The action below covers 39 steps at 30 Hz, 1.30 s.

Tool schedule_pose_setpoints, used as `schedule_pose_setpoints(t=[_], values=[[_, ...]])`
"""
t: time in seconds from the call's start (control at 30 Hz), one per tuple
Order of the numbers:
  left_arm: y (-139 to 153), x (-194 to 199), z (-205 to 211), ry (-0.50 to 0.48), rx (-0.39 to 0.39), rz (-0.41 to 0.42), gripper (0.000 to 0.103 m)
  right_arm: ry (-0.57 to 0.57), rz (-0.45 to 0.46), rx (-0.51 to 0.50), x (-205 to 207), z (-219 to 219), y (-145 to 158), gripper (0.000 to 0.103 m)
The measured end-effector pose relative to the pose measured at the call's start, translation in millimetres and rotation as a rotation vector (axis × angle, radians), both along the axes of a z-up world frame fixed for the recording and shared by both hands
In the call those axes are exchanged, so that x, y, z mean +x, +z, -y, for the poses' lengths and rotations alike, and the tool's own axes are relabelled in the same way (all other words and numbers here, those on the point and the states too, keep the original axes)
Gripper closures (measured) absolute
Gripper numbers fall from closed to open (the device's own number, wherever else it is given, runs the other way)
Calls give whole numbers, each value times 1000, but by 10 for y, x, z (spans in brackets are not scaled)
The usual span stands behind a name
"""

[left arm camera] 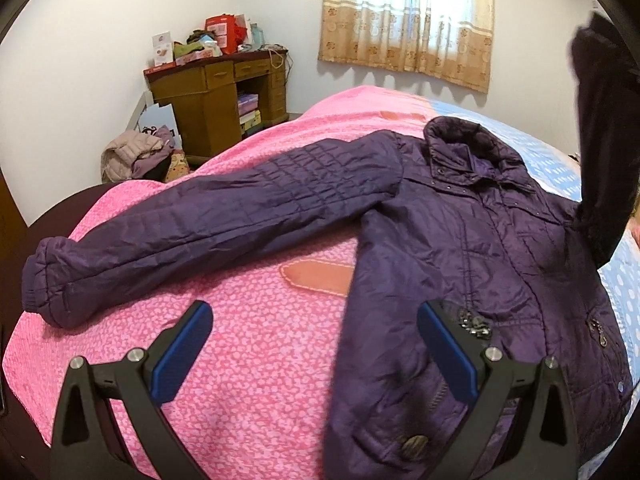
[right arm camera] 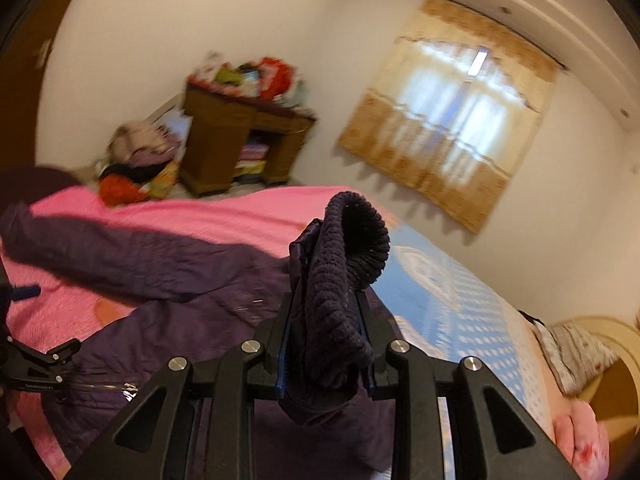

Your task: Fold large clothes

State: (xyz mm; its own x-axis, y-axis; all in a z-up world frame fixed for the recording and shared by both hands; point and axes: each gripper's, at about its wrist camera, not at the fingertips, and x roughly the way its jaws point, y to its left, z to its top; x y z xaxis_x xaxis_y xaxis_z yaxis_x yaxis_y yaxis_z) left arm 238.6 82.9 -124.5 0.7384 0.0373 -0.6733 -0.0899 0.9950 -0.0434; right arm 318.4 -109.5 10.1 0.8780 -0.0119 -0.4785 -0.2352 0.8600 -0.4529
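— Lying where? On what?
— Purple quilted jacket (left arm camera: 460,232) spread face up on a bed, across a pink blanket (left arm camera: 248,360) and a blue dotted sheet (left arm camera: 560,168). One sleeve stretched out flat.
— Tools?
— Left tool (left arm camera: 316,352) gaping wide, empty, above the hem. Right tool (right arm camera: 326,344) clamped on the knit cuff (right arm camera: 344,264), lifted.
— Room?
— Wooden cabinet (left arm camera: 208,104) piled with clutter, curtained window (left arm camera: 408,16); probably clothes heaped beside it, blurred.

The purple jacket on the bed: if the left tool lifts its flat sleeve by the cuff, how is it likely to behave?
Probably floppy: the other sleeve hangs limp from the right tool. The flat sleeve looks quilted and padded, so it should bend in soft curves, not creases. Its shiny shell may slip; the ribbed cuff likely grips better for the open left tool.
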Motion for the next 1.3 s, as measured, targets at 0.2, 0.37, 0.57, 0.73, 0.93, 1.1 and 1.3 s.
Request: schedule_pose_setpoints(t=[0.2,0.37,0.57,0.73,0.93,1.1,1.3], values=[[-10,4,-100,16,23,-4,0,50,-132,-6,368,-493,-994,74],[-44,41,-166,29,58,-32,0,84,-356,135,611,-548,-1665,51],[61,119,-126,11,81,-32,0,118,-320,217,137,-230,-1555,42],[215,365,178,-132,-21,-51,0,52,-289,289,-182,369,-1398,40],[93,874,704,-250,-80,-145,11,-17,-294,307,-385,799,-1543,38],[-259,1177,793,-277,-220,-261,66,-47,-322,321,-484,1010,-1794,38],[-67,999,798,-280,-188,-151,95,-47,-325,338,-520,1059,-1891,38]])
